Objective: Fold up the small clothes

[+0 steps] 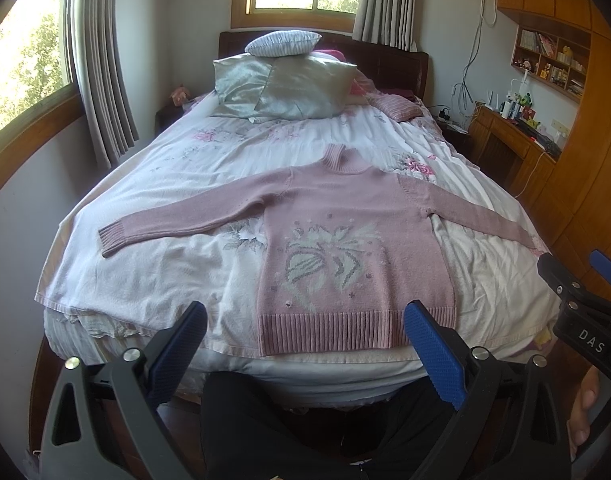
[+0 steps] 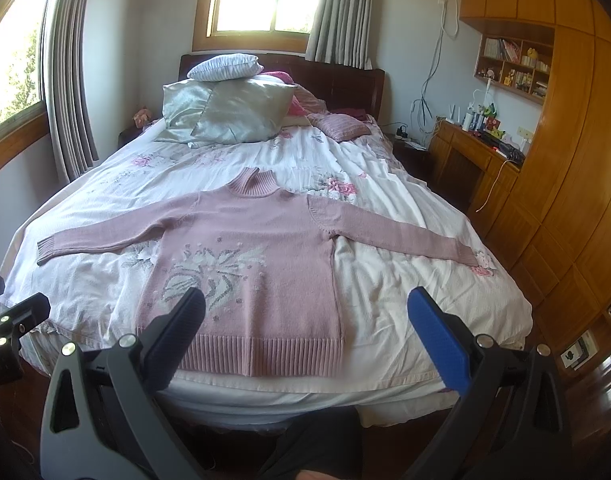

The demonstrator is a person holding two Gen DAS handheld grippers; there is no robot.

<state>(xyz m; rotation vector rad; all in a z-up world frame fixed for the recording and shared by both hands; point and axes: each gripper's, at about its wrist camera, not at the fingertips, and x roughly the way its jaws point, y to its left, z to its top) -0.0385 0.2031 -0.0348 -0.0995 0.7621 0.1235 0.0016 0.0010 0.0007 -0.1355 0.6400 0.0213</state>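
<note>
The pink turtleneck sweater [image 1: 345, 248] lies flat on the bed [image 1: 153, 280], hem toward the person, sleeves stretched crosswise. Both grippers hang short of the hem, jaws spread and empty. The left gripper [image 1: 305, 340] faces the hem's left half; the right gripper [image 2: 305, 328] sits nearer the right corner and sleeve [image 2: 405, 236].

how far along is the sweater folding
Done: the pink sweater lies spread flat, front up, on the bed, both sleeves out. In hand: nothing; the left gripper and right gripper are open, short of the hem. Left: every fold, sleeves and body alike.
</note>
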